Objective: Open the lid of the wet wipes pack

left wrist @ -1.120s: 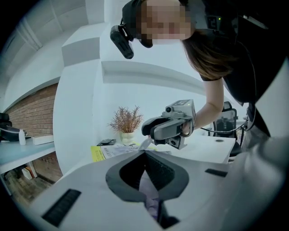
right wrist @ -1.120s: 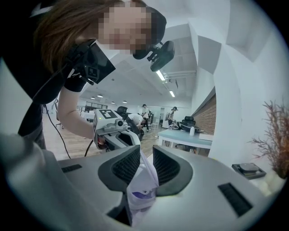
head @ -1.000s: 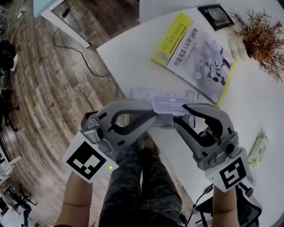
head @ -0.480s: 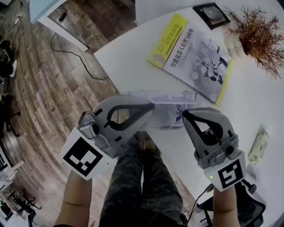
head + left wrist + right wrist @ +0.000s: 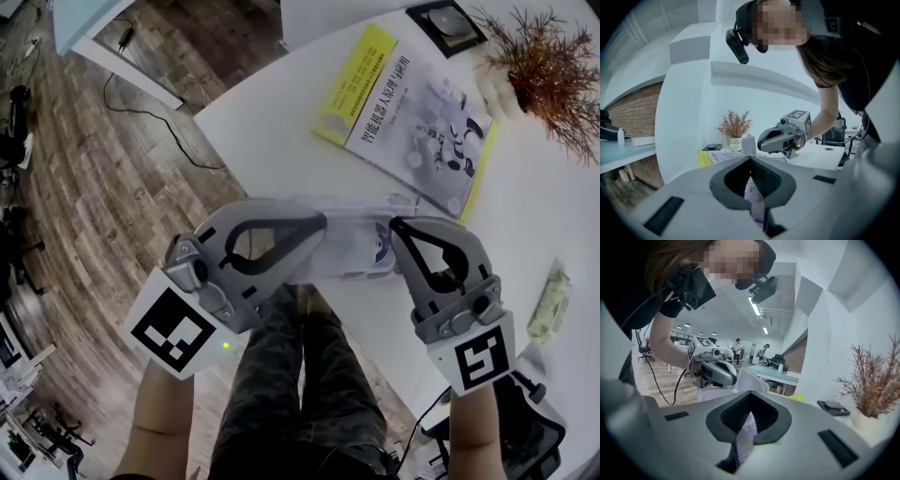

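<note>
a brown wooden plank floor (image 5: 84,187) is seen from above, steeply, with a white round-edged table (image 5: 281,122) over it to the right. a person's legs in dark camouflage trousers (image 5: 291,394) are seen below the table's near edge. on the table, well beyond the grippers, a large flat book with a yellow border and a white and grey cover (image 5: 412,112) is laid at a slant. a dried reddish-brown plant in a white pot (image 5: 553,75) is placed beside the book's far right corner, near a small black square tray (image 5: 445,21).

at the table's near edge, the pale lilac, soft plastic wet wipes pack (image 5: 352,239) is held up between two grey grippers. the left gripper (image 5: 323,225) is closed tight on the pack's left end, a fold of lilac film (image 5: 754,197) being pinched between its ribbed pads. the right gripper (image 5: 394,227) is closed tight on the right end, with a fold of film (image 5: 746,432) clamped the same way. a small pale green packet (image 5: 548,305) is left on the table, well apart to the right.
</note>
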The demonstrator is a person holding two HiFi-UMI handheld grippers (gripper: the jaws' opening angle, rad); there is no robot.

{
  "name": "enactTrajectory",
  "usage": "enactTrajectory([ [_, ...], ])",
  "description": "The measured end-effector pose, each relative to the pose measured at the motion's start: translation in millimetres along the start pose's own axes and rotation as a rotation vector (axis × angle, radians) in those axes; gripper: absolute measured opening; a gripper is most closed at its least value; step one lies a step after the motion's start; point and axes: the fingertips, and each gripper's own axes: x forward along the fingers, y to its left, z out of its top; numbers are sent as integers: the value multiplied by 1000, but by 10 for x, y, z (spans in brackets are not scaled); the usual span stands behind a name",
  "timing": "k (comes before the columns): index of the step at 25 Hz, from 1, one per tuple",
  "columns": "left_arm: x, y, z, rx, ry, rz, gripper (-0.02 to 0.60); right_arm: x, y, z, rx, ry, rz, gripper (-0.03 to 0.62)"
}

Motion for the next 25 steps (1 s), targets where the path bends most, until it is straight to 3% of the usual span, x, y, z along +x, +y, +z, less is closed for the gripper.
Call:
enactTrajectory([
  [25,68,182,-125,-38,32,-18,12,207,-130,-210,89,82,3,18],
])
